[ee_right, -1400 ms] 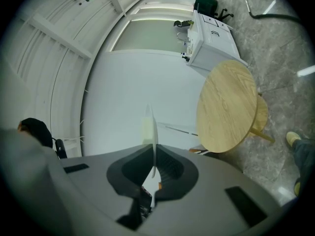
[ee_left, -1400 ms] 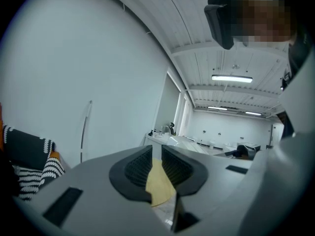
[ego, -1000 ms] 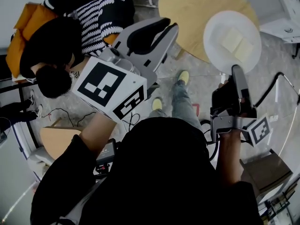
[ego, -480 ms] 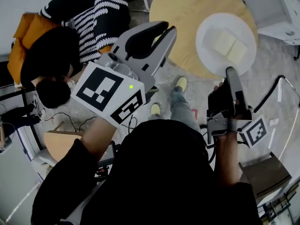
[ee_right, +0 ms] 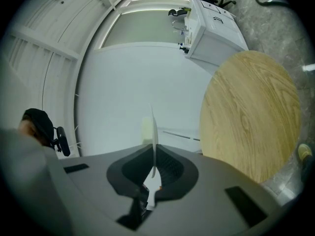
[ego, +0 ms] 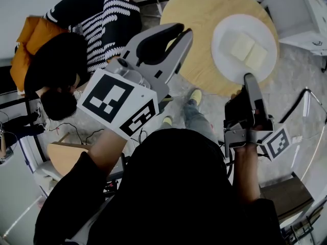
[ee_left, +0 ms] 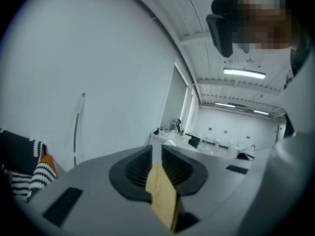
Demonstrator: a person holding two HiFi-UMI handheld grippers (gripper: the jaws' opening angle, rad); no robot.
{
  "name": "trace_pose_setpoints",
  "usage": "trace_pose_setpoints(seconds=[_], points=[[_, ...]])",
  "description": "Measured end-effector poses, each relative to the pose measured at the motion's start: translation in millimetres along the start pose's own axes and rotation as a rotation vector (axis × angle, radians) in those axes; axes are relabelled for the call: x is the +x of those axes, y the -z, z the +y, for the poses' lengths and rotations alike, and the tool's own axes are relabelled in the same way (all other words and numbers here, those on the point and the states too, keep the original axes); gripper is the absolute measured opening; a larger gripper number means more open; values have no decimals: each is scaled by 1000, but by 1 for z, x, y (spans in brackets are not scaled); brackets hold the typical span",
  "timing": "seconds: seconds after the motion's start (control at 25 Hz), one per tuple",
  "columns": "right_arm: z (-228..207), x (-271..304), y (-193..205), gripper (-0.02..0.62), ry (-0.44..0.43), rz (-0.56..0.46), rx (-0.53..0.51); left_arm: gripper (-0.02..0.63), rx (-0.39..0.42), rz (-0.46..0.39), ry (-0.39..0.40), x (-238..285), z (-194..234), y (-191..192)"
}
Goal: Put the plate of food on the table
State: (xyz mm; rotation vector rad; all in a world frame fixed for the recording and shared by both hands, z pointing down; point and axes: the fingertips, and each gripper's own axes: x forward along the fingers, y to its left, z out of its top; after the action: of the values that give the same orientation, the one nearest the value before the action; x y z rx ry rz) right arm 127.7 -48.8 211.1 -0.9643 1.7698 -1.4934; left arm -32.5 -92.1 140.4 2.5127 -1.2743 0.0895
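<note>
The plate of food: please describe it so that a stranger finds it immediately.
In the head view, find the round wooden table at the top. Over its right side is the white plate, near rim clamped in the right hand-held gripper. Only it is white and round, carrying two pale square slices.

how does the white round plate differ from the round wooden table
The white round plate is smaller than the tan, grained round wooden table. The plate is held by its rim in the right gripper's fingers and carries pale food squares; the table's visible top is bare. Both are round.
</note>
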Motion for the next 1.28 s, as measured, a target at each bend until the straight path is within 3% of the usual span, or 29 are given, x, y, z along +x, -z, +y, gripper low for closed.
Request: trace_pose_setpoints(seconds=[0.56, 1.28], points=[[0, 22, -20, 18, -34, 56, 18, 69, 20, -20, -59, 15, 4, -12], [0, 21, -18, 18, -43, 77, 2, 69, 55, -45, -71, 3, -4, -15]])
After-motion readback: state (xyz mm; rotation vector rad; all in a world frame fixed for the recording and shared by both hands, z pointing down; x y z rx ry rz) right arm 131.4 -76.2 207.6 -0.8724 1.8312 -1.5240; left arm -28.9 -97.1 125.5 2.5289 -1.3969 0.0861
